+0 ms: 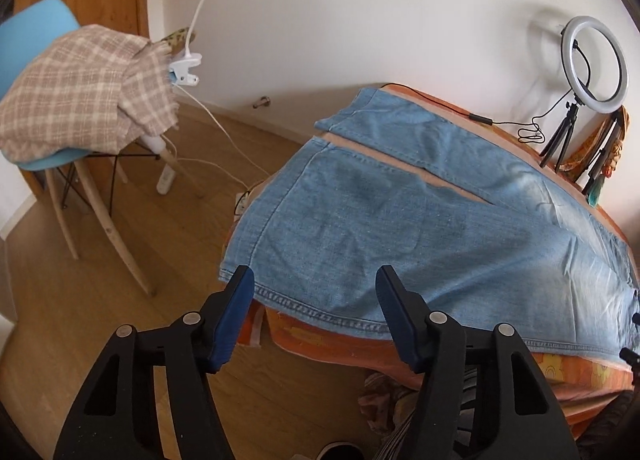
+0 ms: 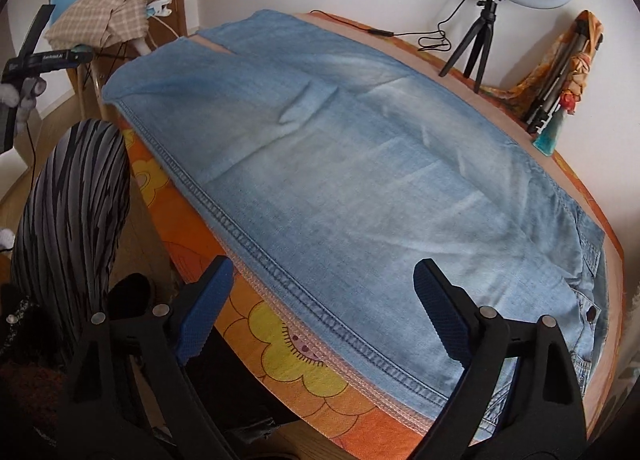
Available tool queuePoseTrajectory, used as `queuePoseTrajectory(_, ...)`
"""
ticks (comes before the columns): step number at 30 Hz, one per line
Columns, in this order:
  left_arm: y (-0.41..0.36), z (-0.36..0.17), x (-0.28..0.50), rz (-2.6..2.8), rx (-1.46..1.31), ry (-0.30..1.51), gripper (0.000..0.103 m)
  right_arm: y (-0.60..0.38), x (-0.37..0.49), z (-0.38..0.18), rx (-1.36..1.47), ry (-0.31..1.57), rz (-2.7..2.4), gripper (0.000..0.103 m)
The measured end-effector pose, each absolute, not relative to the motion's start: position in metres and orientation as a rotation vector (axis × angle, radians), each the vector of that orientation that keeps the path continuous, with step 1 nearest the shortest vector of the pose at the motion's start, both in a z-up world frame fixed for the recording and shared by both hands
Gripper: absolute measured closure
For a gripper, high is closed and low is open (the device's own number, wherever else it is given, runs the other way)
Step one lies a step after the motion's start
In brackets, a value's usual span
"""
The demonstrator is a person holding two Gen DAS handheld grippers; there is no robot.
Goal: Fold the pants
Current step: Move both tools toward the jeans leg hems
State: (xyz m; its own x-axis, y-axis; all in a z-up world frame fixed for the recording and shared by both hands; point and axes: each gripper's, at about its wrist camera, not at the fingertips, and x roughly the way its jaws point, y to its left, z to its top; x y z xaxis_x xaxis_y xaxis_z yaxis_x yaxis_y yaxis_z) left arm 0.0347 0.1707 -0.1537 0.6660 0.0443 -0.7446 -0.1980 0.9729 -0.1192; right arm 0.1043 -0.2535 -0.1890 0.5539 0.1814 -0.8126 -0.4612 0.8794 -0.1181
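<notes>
Light blue denim pants [image 1: 400, 220] lie flat on a table covered with an orange flowered cloth [image 1: 520, 372]. The two legs run side by side toward the far left, with a narrow gap between them. My left gripper [image 1: 314, 284] is open and empty, just above the near hem of the closer leg. In the right wrist view the pants [image 2: 340, 164] fill the table, with the waistband and a button at the right. My right gripper [image 2: 322, 278] is open and empty, above the near side seam by the cloth [image 2: 288, 364].
A ring light on a small tripod [image 2: 480, 36] and a folded tripod wrapped in patterned fabric [image 2: 568, 72] stand at the table's back edge by the wall. A blue chair with a checked blanket [image 1: 80, 92] and a clip lamp stands on the wooden floor at left.
</notes>
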Motion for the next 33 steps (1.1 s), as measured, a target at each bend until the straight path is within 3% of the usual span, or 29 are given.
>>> queuePoseTrajectory(4,0.186,-0.165,0.037,0.126,-0.26,0.847,0.041,-0.241,0.112,-0.207,-0.372,0.957,0.424,0.021)
queuePoseTrajectory(13,0.228,-0.206,0.039,0.104,-0.524,0.899,0.041,-0.218,0.121,-0.23,-0.432,0.987,0.459,0.025)
queuePoseTrajectory(18,0.238,-0.235,0.048,0.079,-0.682,0.935,0.04,-0.209,0.124,-0.233,-0.44,0.985,0.456,0.032)
queuePoseTrajectory(24,0.243,-0.256,0.055,0.077,-0.825,0.928,0.04,-0.206,0.126,-0.232,-0.402,0.996,0.469,0.047)
queuePoseTrajectory(25,0.245,-0.257,0.053,0.082,-0.852,0.914,0.04,-0.205,0.126,-0.231,-0.395,1.001,0.478,0.053)
queuePoseTrajectory(28,0.246,-0.256,0.049,0.087,-0.889,0.878,0.047,-0.202,0.126,-0.23,-0.38,1.011,0.5,0.069)
queuePoseTrajectory(30,0.246,-0.251,0.049,0.087,-0.867,0.865,0.07,-0.198,0.126,-0.23,-0.388,1.015,0.506,0.073)
queuePoseTrajectory(31,0.245,-0.247,0.049,0.092,-0.846,0.856,0.074,-0.197,0.126,-0.23,-0.397,1.013,0.509,0.075)
queuePoseTrajectory(33,0.244,-0.24,0.052,0.096,-0.811,0.838,0.094,-0.196,0.126,-0.23,-0.402,1.014,0.518,0.082)
